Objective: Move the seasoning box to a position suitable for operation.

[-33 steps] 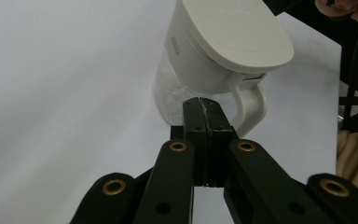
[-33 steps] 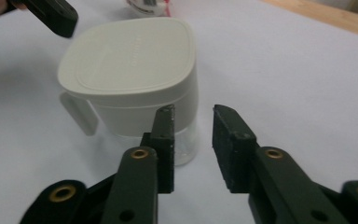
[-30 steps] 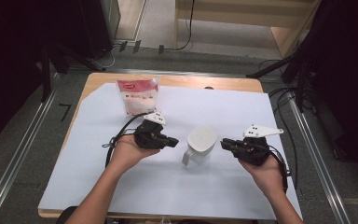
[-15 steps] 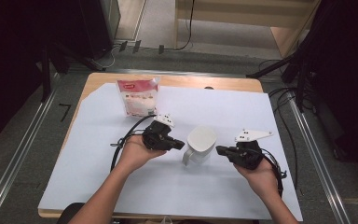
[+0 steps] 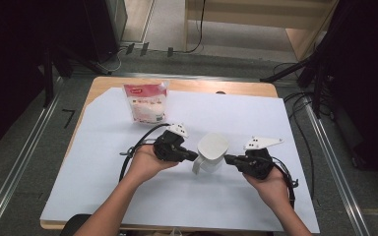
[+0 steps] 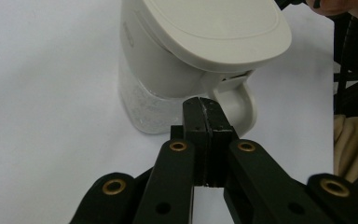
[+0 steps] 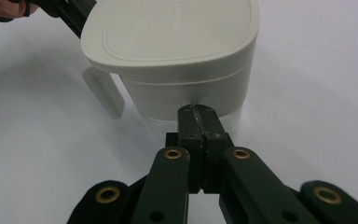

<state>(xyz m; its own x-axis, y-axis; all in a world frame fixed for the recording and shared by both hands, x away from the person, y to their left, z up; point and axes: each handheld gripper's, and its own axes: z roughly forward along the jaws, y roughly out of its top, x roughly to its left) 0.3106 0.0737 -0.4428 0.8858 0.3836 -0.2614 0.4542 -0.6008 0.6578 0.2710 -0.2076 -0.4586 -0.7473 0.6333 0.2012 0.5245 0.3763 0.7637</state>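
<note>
White lidded jug (image 5: 211, 152) standing upright near the middle of the desk (image 5: 103, 147), flanked by both grippers. Left gripper (image 5: 193, 156), clenched on nothing, points at the handle (image 6: 237, 100) side; right gripper (image 5: 228, 159), likewise clenched and empty, faces the opposite wall. Both tips lie just beside the jug, about equally near.

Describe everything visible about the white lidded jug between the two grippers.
The jug looks like off-white plastic, with a rounded flat lid, a loop handle and a clearer lower body. It stands upright on the white sheet, mid-table. The left gripper and right gripper, both shut, point at opposite sides, tips close against it; actual contact cannot be confirmed.
</note>
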